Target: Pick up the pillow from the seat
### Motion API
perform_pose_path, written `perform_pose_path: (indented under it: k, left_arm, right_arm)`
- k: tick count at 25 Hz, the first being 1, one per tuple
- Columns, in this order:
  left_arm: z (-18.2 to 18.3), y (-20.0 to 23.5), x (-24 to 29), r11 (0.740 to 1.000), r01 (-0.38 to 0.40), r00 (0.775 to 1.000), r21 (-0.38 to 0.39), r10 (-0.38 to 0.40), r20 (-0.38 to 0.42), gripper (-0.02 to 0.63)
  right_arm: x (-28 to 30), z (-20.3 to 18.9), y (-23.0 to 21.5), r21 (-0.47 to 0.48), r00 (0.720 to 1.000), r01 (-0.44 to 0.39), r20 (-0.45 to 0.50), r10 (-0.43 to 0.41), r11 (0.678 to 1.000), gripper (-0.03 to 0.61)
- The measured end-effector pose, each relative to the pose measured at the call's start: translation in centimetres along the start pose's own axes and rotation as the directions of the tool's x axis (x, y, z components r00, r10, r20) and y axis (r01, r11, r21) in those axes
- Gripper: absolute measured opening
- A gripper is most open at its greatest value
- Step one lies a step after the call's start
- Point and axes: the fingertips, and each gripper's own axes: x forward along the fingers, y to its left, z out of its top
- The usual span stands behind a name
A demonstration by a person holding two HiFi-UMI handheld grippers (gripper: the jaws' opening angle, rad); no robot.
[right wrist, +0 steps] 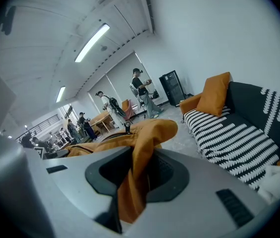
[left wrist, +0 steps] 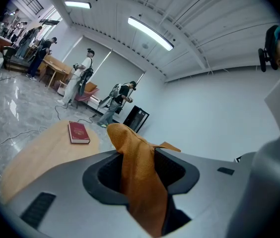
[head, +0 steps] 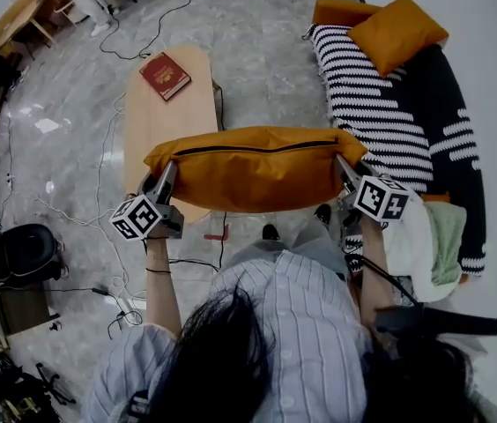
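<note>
An orange pillow (head: pixel 250 167) with a dark zip along its top hangs in the air in front of the person, stretched between both grippers. My left gripper (head: pixel 162 176) is shut on the pillow's left corner; its fabric (left wrist: pixel 137 177) fills the gap between the jaws. My right gripper (head: pixel 347 173) is shut on the right corner, with orange cloth (right wrist: pixel 137 175) pinched between its jaws. A second orange pillow (head: pixel 396 30) lies on the sofa seat (head: pixel 381 104) at the far end.
A light wooden coffee table (head: pixel 162 113) with a red book (head: pixel 166 75) stands below the pillow on the left. The sofa carries a black-and-white striped throw and a white-green cloth (head: pixel 429 241). Cables trail over the grey floor. Several people stand at the room's far end (left wrist: pixel 78 81).
</note>
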Motion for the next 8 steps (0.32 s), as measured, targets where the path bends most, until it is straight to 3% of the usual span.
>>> perform_pose_path:
  k: [8]
  left_arm:
    - [-0.47,-0.33,0.90,1.000,0.007,1.000,-0.005,-0.007,-0.010,0.183]
  right_arm:
    - [0.06,0.34,-0.91,0.002,1.000,0.004,-0.001,-0.004,1.000,0.097]
